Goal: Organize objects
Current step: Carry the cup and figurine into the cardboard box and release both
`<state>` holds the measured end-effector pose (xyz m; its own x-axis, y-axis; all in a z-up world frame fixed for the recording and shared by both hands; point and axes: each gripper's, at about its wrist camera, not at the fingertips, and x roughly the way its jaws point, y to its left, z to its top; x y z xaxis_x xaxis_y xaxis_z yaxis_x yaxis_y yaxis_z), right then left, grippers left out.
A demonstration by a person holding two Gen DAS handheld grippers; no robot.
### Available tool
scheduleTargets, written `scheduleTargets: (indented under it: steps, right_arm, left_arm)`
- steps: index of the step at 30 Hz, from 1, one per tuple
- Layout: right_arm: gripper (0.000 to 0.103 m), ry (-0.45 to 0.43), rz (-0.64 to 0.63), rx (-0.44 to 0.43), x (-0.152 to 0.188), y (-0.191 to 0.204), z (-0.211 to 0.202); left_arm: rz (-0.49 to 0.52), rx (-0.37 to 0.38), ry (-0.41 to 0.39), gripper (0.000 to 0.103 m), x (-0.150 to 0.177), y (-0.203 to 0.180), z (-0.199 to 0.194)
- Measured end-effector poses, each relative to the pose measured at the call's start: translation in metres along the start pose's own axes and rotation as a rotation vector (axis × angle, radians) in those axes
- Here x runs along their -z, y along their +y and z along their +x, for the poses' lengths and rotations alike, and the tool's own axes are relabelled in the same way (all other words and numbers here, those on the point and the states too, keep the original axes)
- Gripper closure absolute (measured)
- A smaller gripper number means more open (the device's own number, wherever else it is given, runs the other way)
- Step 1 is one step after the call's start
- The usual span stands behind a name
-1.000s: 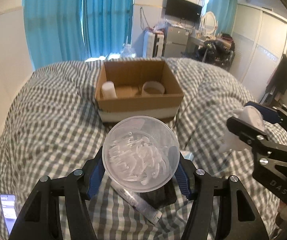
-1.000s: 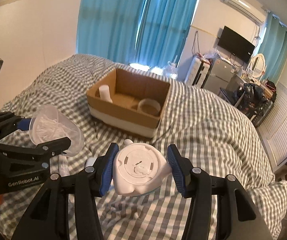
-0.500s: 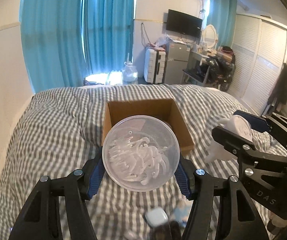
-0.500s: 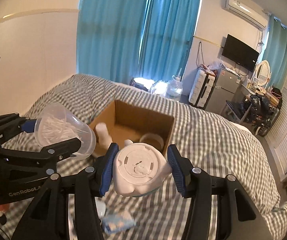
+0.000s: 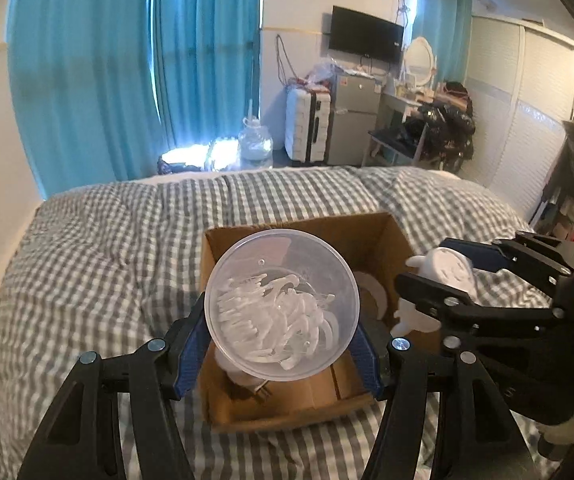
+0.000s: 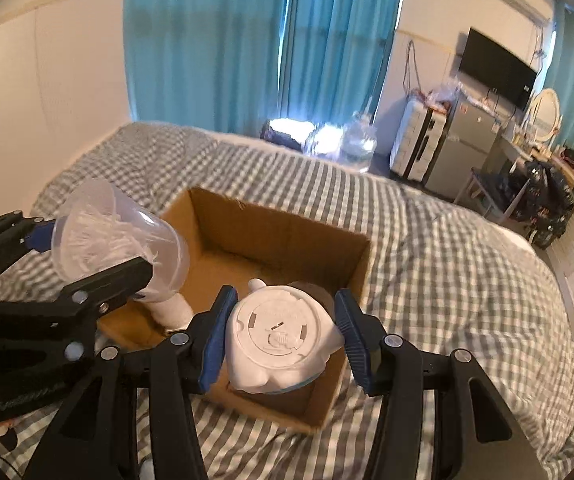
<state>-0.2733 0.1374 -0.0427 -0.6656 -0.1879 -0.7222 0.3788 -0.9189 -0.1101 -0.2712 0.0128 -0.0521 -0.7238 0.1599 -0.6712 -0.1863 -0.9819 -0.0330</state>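
Daylight comes through the curtains (image 5: 135, 72) and burns out to white glare at their foot, behind the bottle (image 5: 255, 146), leaving the room evenly, softly bright. The box (image 6: 271, 248) holds soft shadow inside. Both fisheye views bend straight lines and darken to black at the corners, and the right view is slightly smeared by motion around the bottle and the bed (image 6: 447, 248).

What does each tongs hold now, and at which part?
Left tongs grip the clear round plastic tub of white picks by its side walls. Right tongs grip the white plastic figurine by its sides, base toward the camera.
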Motion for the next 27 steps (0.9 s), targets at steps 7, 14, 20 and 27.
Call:
scheduleTargets:
  steps: [7,14,20,27]
  right_arm:
    - [0.053,0.037,0.013,0.002,0.001,-0.018,0.048]
    - [0.053,0.047,0.026,-0.01,0.003,-0.031,0.072]
    - [0.049,0.039,0.077,-0.055,0.009,-0.034,0.069]
    - [0.031,-0.035,0.113,-0.015,-0.004,-0.044,0.028]
  left_arm:
    - [0.025,-0.004,0.043,0.039,0.0,0.0,0.046]
    - [0.035,-0.014,0.09,0.039,0.002,0.001,0.081]
    - [0.02,-0.019,0.063,0.035,0.005,0.001,0.083]
    - [-0.028,0.003,0.027,0.011,-0.006,0.006,0.046]
